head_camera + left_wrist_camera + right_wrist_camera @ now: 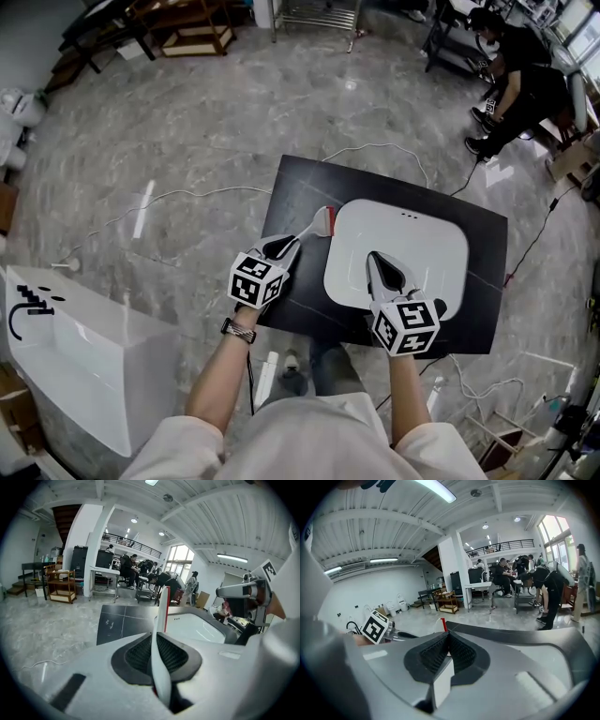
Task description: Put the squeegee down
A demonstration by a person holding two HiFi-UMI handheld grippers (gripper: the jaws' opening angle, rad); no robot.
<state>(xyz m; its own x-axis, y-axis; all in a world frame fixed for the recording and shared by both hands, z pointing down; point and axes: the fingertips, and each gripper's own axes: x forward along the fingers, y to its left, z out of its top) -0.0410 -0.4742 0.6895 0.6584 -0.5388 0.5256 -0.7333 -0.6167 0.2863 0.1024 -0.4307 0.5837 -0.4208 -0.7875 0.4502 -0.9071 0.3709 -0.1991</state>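
Note:
The squeegee (320, 223) has a white handle and a red blade edge. My left gripper (287, 247) is shut on its handle, and the blade end hangs over the left part of the black slab (300, 187), next to the white basin (422, 234). In the left gripper view the handle (161, 620) runs up out of the closed jaws of my left gripper (157, 641). My right gripper (379, 259) hovers over the basin's near half, shut with nothing in it. In the right gripper view the pads of the right gripper (449, 639) meet and the red blade tip (443, 623) shows beyond them.
A white tub-like fixture (84, 356) stands on the floor at the near left. White cables (187, 195) trail over the grey marble floor left of the slab. A person (520, 80) crouches at the far right. Wooden shelving (192, 28) stands at the back.

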